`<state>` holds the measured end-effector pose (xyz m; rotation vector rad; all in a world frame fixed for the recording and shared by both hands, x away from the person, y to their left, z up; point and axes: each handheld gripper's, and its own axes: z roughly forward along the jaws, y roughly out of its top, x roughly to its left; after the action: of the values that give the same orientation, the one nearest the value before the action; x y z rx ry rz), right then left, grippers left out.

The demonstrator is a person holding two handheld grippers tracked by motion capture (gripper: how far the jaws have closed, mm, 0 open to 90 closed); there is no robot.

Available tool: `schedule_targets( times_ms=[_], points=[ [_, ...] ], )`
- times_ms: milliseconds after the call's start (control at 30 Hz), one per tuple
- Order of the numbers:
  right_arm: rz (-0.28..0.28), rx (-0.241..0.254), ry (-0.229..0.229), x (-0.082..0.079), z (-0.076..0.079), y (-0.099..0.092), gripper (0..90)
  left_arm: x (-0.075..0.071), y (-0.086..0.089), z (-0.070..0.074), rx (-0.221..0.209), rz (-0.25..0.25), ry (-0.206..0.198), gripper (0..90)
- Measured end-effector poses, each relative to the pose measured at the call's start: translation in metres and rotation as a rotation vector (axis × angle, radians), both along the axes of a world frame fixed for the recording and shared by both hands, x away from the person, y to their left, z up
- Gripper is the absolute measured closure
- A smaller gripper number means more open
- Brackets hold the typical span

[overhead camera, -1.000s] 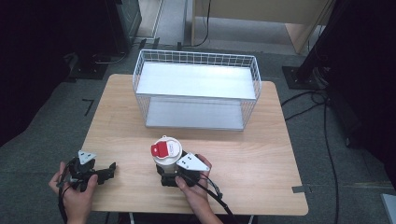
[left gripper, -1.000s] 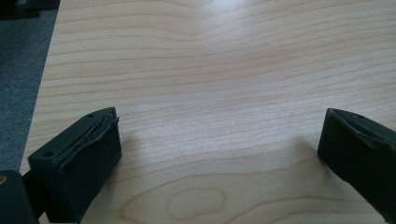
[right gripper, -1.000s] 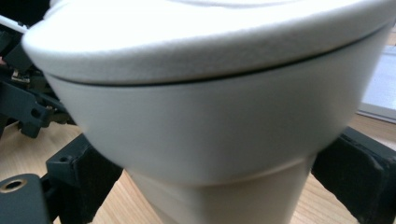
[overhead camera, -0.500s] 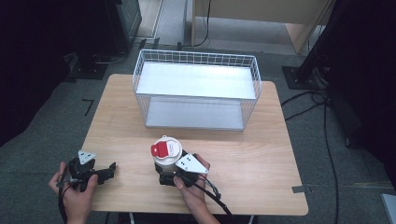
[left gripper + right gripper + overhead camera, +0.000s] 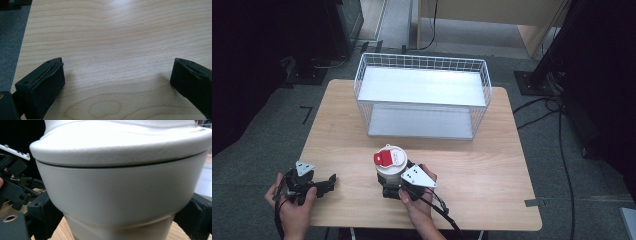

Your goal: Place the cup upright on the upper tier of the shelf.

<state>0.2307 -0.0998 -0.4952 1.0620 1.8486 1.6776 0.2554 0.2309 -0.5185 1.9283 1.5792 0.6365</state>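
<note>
A white container (image 5: 389,167) with a white lid and a red flap on top stands upright on the wooden table (image 5: 472,165), near the front middle. My right gripper (image 5: 388,187) is shut on its lower body; in the right gripper view the container (image 5: 120,182) is very close, with a black jaw on each side of its base. My left gripper (image 5: 328,183) rests at the table's front left, open. Its jaws stand wide apart over bare wood (image 5: 112,50), and its midpoint (image 5: 117,82) has nothing in it.
A white wire basket (image 5: 422,95) with a white floor stands at the back middle of the table. The table's left edge and grey floor (image 5: 10,37) lie close to the left gripper. Cables (image 5: 557,115) run over the floor at the right.
</note>
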Motion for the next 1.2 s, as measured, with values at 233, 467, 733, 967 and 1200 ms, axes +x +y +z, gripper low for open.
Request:
schedule_targets(
  times_ms=[233, 467, 733, 967, 1200],
  points=[
    [-0.013, 0.024, -0.008, -0.001, 0.007, -0.005, 8.0, 0.000, 0.000, 0.000, 0.000, 0.000, 0.000, 0.0],
    [-0.041, 0.035, -0.039, 0.002, 0.022, -0.013, 8.0, 0.000, 0.000, 0.000, 0.000, 0.000, -0.002, 0.0],
    [-0.071, 0.040, -0.078, 0.005, 0.041, -0.021, 7.9, 0.000, 0.000, 0.000, 0.002, 0.000, -0.002, 0.0],
    [-0.078, 0.056, -0.103, 0.008, 0.056, -0.029, 7.9, 0.000, 0.000, 0.000, 0.002, 0.000, -0.002, 0.0],
    [-0.107, 0.061, -0.136, 0.014, 0.074, -0.039, 7.9, 0.000, 0.000, 0.000, 0.001, 0.000, -0.002, 0.0]
  ],
)
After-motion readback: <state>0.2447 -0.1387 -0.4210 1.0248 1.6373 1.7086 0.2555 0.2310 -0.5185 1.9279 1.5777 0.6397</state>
